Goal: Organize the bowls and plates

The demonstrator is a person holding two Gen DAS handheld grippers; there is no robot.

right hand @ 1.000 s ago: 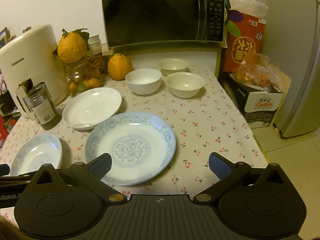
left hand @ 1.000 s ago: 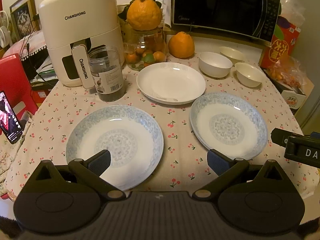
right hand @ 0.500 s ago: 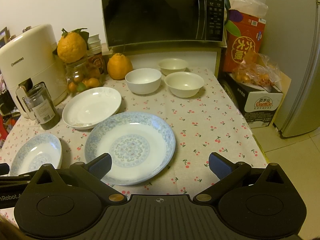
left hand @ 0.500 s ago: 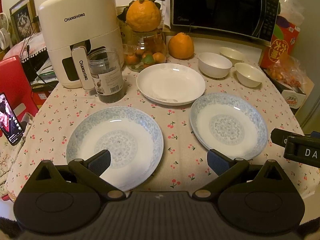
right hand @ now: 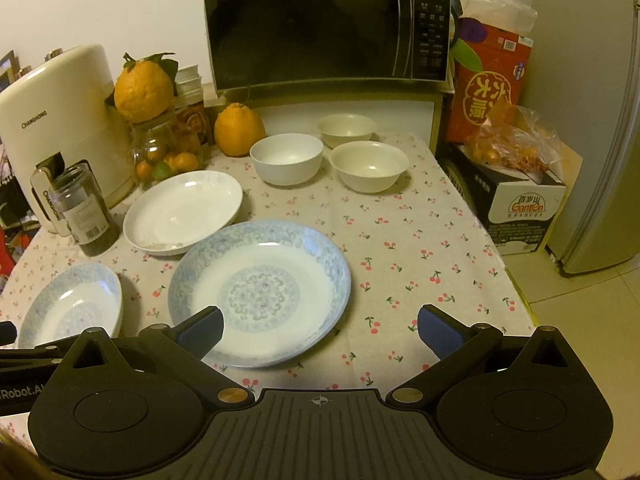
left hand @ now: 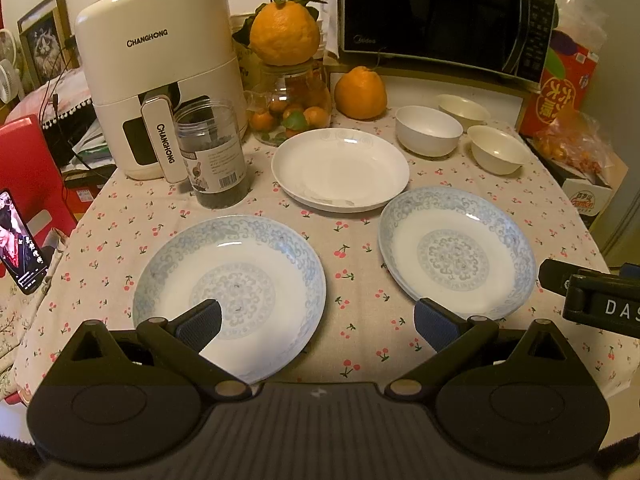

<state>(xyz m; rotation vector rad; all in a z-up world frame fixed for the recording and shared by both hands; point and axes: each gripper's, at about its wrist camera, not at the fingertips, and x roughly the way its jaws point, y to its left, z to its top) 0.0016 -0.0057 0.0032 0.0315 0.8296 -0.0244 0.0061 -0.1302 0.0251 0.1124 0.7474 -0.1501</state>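
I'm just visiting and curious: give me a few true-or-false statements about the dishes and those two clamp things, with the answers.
1. Three bowls sit near the microwave. True: a white bowl and two cream bowls.
2. The plates are already stacked. False: the plain white plate and both blue-patterned plates lie separately on the tablecloth.
3. The right gripper holds a plate. False: it is open and empty.
4. The left gripper is open. True.
5. The dark jar lies on its side. False: it stands upright.
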